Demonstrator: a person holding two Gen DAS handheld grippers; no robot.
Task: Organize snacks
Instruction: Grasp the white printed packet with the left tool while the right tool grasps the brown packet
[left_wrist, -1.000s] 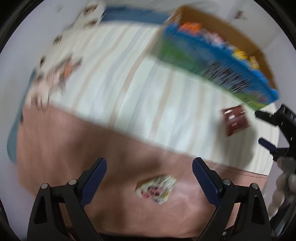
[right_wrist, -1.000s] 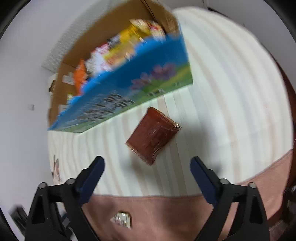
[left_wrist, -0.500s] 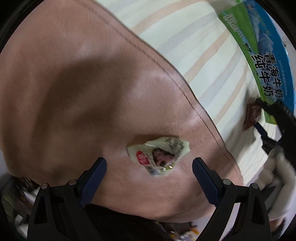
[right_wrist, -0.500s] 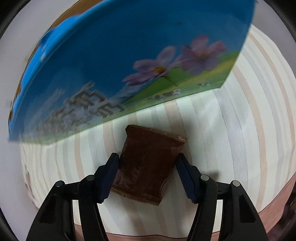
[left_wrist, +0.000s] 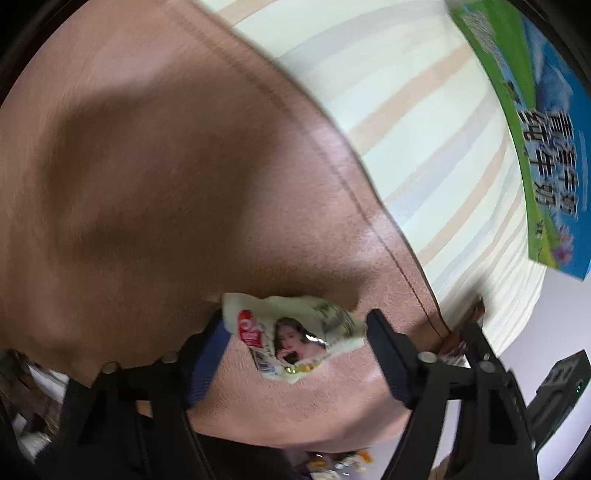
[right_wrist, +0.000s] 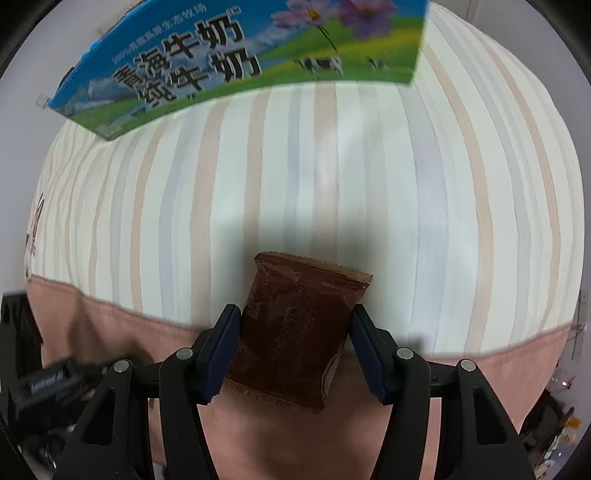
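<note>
The brown snack packet (right_wrist: 295, 332) is seen low in the centre of the right wrist view, lying on the striped bedsheet (right_wrist: 332, 184) where it meets the pink band. The right gripper (right_wrist: 295, 343) is closing w/ both blue pads pressed against the packet's long sides, so it is clamped on the packet. It is judged light, crinkly and a bit slick; the film is likely to dent, so a grip across the middle, as taken, is preferred over the crimped end seals.

In the left wrist view, the white snack packet (left_wrist: 291, 339) w/ a printed portrait is found lower centre on the pink fabric. The left gripper (left_wrist: 295, 354) is closing around it; the left pad touches an edge, the right pad looks just short, though blur makes that uncertain. It is judged thin, floppy and light, best pinched across its width.

The blue-green milk carton box (right_wrist: 236, 55) is seen at the upper left of the right view, well apart.
</note>
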